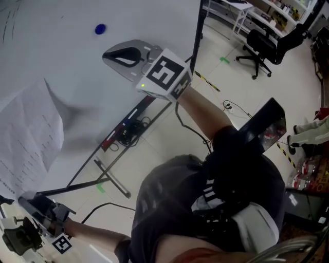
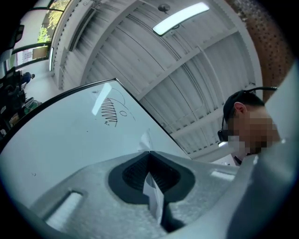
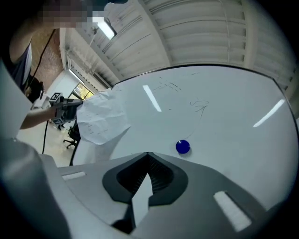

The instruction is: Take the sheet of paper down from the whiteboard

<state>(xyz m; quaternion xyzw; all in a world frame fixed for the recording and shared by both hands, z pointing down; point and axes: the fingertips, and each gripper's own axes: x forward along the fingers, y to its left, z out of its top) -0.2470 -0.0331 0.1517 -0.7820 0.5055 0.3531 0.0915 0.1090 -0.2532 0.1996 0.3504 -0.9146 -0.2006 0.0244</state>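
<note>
The sheet of paper (image 1: pixel 32 134), printed and creased, bows away from the whiteboard (image 1: pixel 61 61) and casts a shadow on it. My left gripper (image 1: pixel 28 199) is shut on the sheet's lower corner. In the left gripper view a bit of the paper (image 2: pixel 146 141) pokes out past the closed tips of the left gripper (image 2: pixel 149 152). A round blue magnet (image 1: pixel 100 29) sticks to bare board, apart from the sheet. My right gripper (image 1: pixel 107 55) hovers just below the magnet, jaws shut and apart from it. In the right gripper view the right gripper (image 3: pixel 149 153) points at the board, the magnet (image 3: pixel 182 147) right of its tips and the sheet (image 3: pixel 100 116) far left.
Pen scribbles (image 2: pixel 108 112) mark the board. The board's stand legs (image 1: pixel 110 181) and cables (image 1: pixel 131 128) lie on the floor below. An office chair (image 1: pixel 267 46) and white shelving (image 1: pixel 241 13) stand behind. The person's torso (image 1: pixel 216 205) fills the lower right.
</note>
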